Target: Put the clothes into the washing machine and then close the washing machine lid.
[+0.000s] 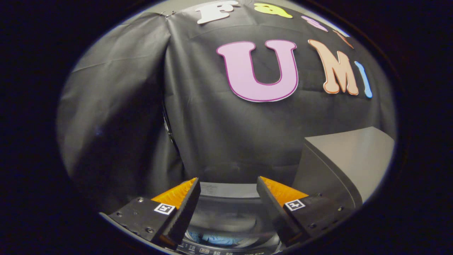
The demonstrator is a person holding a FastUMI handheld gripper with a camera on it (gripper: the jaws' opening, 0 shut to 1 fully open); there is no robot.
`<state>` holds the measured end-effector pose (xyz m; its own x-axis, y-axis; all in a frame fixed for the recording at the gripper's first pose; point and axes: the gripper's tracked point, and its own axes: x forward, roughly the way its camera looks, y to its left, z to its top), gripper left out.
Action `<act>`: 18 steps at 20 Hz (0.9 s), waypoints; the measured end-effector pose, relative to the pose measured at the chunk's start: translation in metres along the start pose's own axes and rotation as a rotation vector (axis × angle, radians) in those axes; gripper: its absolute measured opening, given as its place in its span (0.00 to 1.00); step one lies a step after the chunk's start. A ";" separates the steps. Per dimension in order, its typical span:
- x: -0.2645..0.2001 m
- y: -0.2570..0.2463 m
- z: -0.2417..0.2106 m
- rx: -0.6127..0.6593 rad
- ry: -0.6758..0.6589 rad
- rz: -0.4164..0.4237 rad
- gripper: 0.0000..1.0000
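My gripper (228, 184) is open, its two fingers spread apart with nothing between them. Below and between the fingers lies the washing machine's open drum (228, 221), a dark round tub with a pale rim. A bit of blue cloth (216, 239) shows low down inside it. To the right of the fingers the grey washing machine lid (345, 159) stands raised and tilted, apart from the right finger. A strip of the control panel (219, 250) shows at the near edge of the machine.
The black booth cloth (148, 106) hangs close behind the machine and folds forward at a seam on the left. The raised lid takes up the room at the right.
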<state>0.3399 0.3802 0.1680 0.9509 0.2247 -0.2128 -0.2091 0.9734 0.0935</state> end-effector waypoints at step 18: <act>-0.091 -0.016 0.054 -0.081 -0.154 0.012 0.97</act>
<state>0.2685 0.3420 0.2381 0.9705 0.2333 -0.0602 -0.2328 0.9724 0.0148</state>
